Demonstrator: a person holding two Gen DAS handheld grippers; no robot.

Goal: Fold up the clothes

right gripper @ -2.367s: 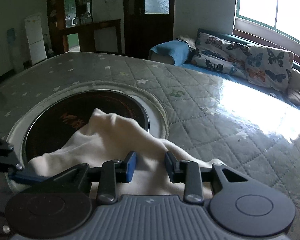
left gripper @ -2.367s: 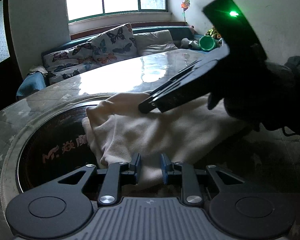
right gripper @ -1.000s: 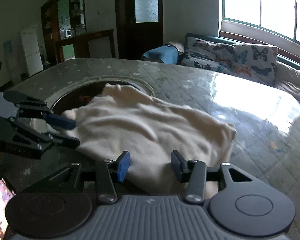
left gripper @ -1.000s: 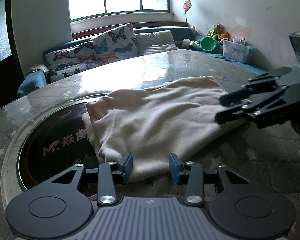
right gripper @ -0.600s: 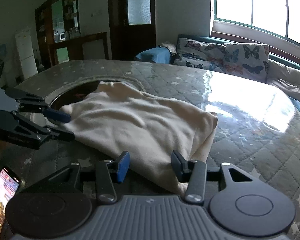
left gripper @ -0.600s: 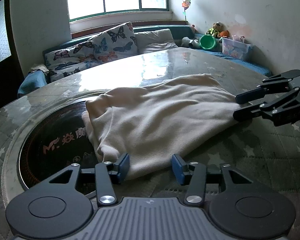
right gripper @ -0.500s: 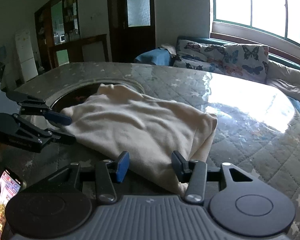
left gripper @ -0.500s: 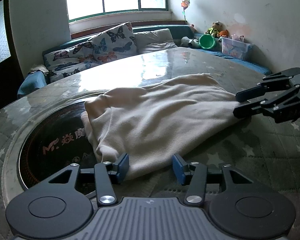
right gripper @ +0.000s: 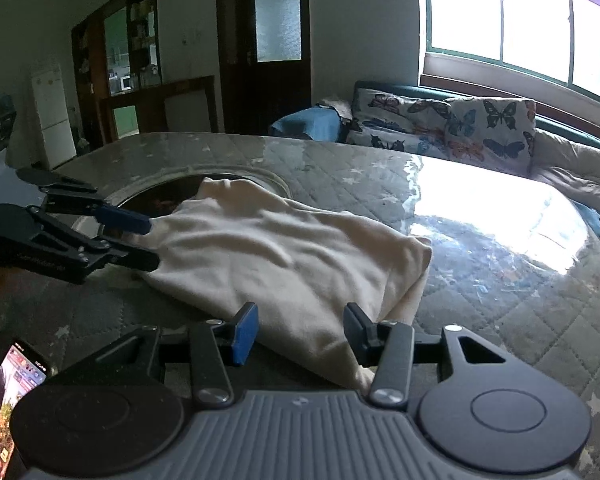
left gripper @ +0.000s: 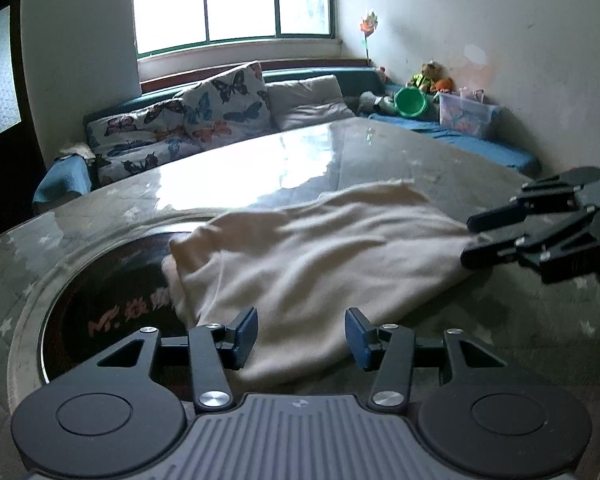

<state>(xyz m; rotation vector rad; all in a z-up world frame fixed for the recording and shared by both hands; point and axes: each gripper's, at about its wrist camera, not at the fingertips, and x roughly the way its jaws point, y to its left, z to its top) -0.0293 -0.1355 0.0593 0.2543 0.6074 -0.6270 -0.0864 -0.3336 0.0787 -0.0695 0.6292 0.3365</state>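
The left gripper [left gripper: 302, 334] hangs with its jaws spread wide and nothing between them, just at the near edge of the cream garment [left gripper: 320, 256]. The right gripper [right gripper: 300, 334] is likewise wide and empty, at the garment's opposite end (each tool shows up in the other's view, at the cloth's far side). The garment lies folded over and rumpled on the quilted table [right gripper: 500, 280], one end draped over the dark round inset [left gripper: 100, 304]. A lit phone [right gripper: 8, 392] sits nearer than the garment, and butterfly cushions [left gripper: 188, 120] lie beyond it under the window.
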